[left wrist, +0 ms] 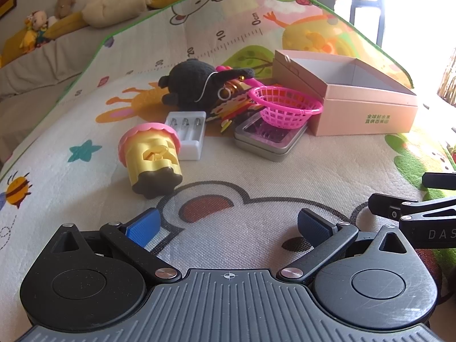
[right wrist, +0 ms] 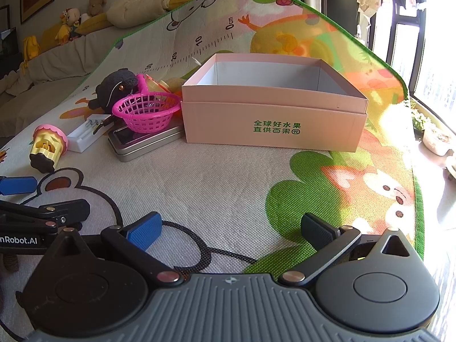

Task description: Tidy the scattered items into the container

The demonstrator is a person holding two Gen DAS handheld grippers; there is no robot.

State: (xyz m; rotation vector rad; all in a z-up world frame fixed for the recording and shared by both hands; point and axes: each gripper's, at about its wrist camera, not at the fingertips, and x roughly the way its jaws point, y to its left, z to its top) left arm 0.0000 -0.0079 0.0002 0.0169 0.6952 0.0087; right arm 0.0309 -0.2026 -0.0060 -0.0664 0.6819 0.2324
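**Q:** While sunlight pours in from the window at right, what surface carries the clutter?

**A:** A cartoon play mat (right wrist: 228,176) with a green border, printed with a bear face, a bee, a star and a ruler strip reading "0cm", "10", "20". Beyond it stands a covered sofa (right wrist: 57,57) with plush toys along its back, under framed pictures.

**Q:** Where do the items and container sit?

**A:** The open pink box (right wrist: 273,114), empty, rests on the mat, green Chinese characters on its front. Just left of it lie a pink basket (right wrist: 145,111) atop a metal tin (right wrist: 142,142), a black plush toy (left wrist: 191,82), a white battery charger (left wrist: 188,134) and a yellow toy with a pink rim (left wrist: 151,156) on its side.

**Q:** And the tools?

**A:** The left gripper (left wrist: 228,226) and right gripper (right wrist: 230,229) both hover above the mat, fingers spread wide, nothing between them. Lettering on the left one reads "nRobot.AI".
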